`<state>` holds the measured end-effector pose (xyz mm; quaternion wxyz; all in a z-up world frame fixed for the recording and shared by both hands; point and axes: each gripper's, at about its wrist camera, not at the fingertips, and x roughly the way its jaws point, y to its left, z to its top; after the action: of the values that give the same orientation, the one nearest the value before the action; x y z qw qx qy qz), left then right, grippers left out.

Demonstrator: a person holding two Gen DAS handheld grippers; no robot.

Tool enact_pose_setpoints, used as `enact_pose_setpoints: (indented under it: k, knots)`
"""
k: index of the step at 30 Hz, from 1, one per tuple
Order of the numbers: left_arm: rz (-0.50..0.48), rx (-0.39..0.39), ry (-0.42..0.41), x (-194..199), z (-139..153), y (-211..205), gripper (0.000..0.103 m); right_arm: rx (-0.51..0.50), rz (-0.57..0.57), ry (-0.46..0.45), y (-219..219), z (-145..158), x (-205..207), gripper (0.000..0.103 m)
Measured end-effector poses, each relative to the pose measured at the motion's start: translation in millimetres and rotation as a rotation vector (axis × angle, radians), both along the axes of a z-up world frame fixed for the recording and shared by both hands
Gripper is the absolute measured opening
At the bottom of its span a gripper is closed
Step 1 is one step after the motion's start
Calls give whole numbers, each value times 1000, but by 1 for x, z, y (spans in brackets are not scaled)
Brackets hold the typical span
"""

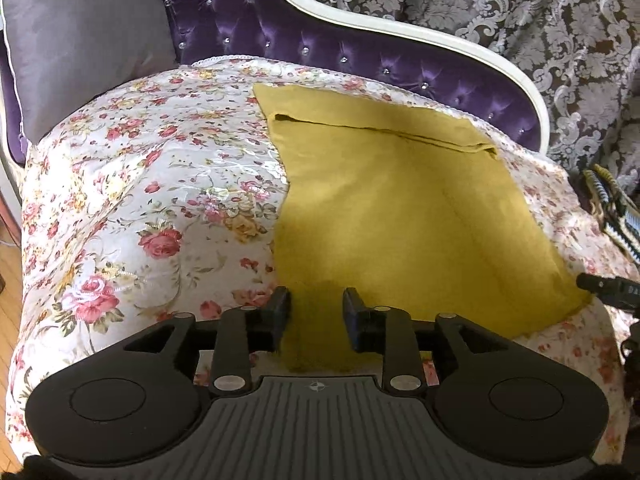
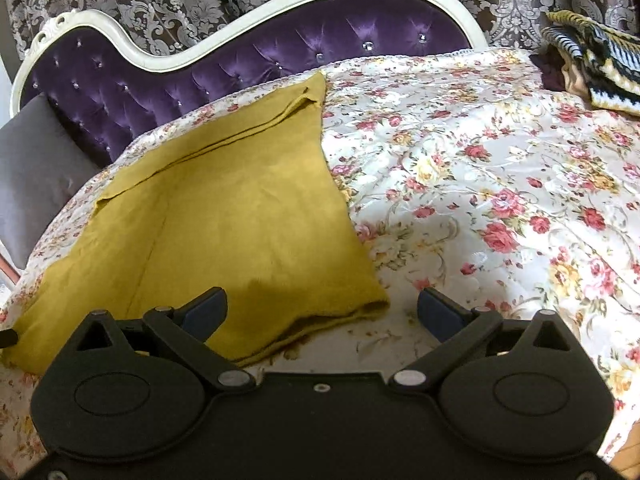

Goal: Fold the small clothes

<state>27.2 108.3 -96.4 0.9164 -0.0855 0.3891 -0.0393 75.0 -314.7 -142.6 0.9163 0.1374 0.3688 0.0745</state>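
A mustard-yellow garment [image 1: 400, 208] lies folded and mostly flat on a floral quilted cover [image 1: 152, 184] that drapes a chaise. All positions below are given relative to this garment.

Seen from the left wrist camera, the left gripper [image 1: 316, 312] sits at the garment's near edge. Its two dark fingers stand a little apart, with a strip of the yellow fabric between them. The pads do not press on the cloth. No earlier view is available to compare.

Seen from the right wrist camera, the right gripper [image 2: 322, 308] hangs over the garment's near right corner. Its jaws are spread wide. The left finger [image 2: 204, 312] is above the yellow cloth and the right finger [image 2: 440, 314] is above the bare floral cover just beside it. It holds nothing.

Beyond the garment's far edge rises a tufted purple backrest [image 1: 248, 20] with small shiny buttons and a curved cream frame [image 1: 420, 36]. Behind that hangs a brown curtain [image 1: 520, 12] with a silver damask pattern. To the garment's far left, a grey cushion [image 1: 80, 40] leans against the backrest. Well to the right of the garment, at the edge of the cover, lies a crocheted blanket [image 2: 596, 60] in black, yellow and white stripes. Nothing rests on top of the garment.
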Motion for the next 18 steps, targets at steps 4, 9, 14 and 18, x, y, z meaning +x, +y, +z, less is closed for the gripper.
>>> enact_pose_setpoints:
  k: [4,9,14,18]
  knots:
    - [-2,1,1,0,0,0,29,1,-3,-5,-3,-1,2,73]
    - [-11,6,-8,-1,0,0,30,17,-16,-13,-6,-2,2,36]
    - [-45,16,-19,-3,0,-1,34,103,-10,-13,-12,1,4,18]
    - [-72,22,-22,-4,1,-3,42,205,-12,-46,-17,11,11,18]
